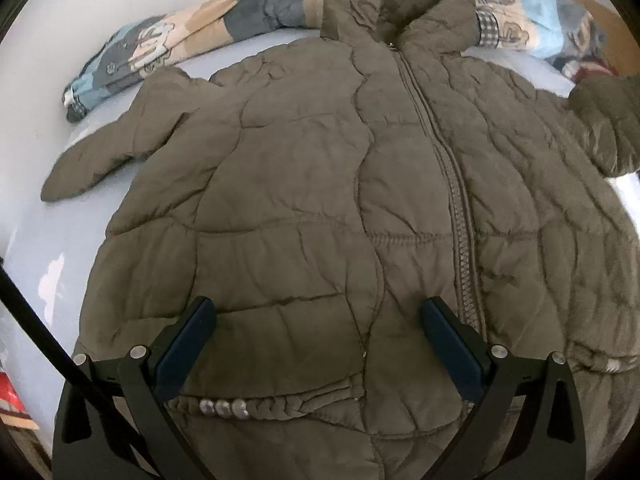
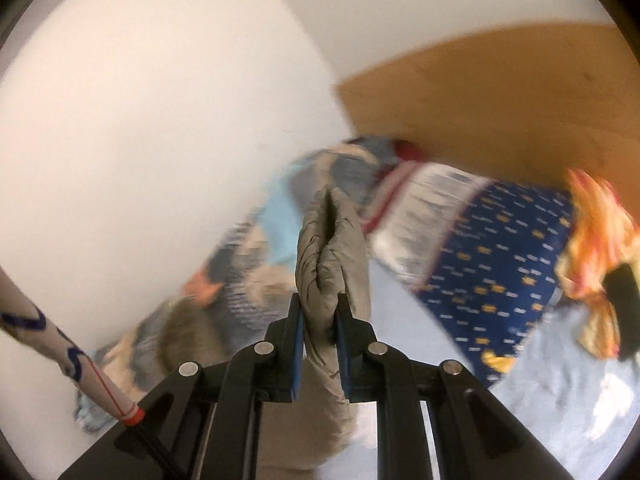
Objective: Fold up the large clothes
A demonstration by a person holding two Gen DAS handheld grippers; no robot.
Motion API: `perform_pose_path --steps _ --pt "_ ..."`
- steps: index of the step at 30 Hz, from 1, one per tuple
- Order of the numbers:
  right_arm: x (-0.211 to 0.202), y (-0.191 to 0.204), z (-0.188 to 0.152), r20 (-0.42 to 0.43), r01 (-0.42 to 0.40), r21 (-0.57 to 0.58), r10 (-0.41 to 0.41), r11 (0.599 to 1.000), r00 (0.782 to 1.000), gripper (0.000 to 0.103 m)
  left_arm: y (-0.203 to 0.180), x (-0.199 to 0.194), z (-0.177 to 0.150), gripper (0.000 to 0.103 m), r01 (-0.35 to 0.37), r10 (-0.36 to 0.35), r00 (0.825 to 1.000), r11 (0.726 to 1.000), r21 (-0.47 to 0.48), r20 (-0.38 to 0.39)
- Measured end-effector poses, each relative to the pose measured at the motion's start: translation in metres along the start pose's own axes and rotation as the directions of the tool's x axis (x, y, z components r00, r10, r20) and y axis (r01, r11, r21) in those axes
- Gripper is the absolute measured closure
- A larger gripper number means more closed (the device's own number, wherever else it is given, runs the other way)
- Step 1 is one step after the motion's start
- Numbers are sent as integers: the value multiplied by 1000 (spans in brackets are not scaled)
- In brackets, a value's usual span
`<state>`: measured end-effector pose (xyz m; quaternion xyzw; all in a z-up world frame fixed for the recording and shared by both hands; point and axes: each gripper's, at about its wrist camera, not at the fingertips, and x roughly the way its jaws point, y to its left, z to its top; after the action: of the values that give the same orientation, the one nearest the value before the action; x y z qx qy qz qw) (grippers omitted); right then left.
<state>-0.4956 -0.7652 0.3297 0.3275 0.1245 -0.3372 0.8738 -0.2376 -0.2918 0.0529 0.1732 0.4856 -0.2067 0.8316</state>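
Note:
An olive quilted jacket [image 1: 320, 184] lies front up on a pale blue bed sheet [image 1: 52, 248], zipper closed, hood at the far end. Its left sleeve [image 1: 92, 160] lies out to the side. My left gripper [image 1: 318, 312] is open and empty, hovering over the jacket's lower hem. In the right wrist view my right gripper [image 2: 320, 320] is shut on a bunched olive sleeve [image 2: 332, 256] of the jacket and holds it raised above the bed. The right sleeve also shows lifted at the right edge of the left wrist view [image 1: 604, 120].
A patterned blanket [image 1: 160, 52] lies rolled along the far side of the bed against a white wall [image 2: 160, 120]. A blue patterned pillow [image 2: 492, 264] and an orange cloth [image 2: 596, 240] lie by a wooden headboard [image 2: 500, 92]. A striped pole [image 2: 60, 352] stands at the left.

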Motion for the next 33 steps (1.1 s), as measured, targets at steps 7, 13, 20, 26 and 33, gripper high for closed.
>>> perform_pose_path --steps 7,13,20,26,33 --pt "-7 132 -30 -77 -163 -113 155 980 985 88 30 -34 13 0 24 -18 994 998 -64 105" --pt "32 207 -91 -192 -240 -165 207 957 959 88 70 -42 23 0 45 -26 992 987 -154 125" --pt "107 269 -192 -369 -273 -208 183 939 911 88 114 -48 26 0 48 -13 991 965 -258 137" --pt "169 295 -272 -483 -280 -256 129 925 866 88 136 -40 27 0 55 -26 995 950 -309 98" --pt "217 306 -341 -574 -313 -261 114 913 811 88 139 -35 30 0 54 -28 996 946 -320 84"
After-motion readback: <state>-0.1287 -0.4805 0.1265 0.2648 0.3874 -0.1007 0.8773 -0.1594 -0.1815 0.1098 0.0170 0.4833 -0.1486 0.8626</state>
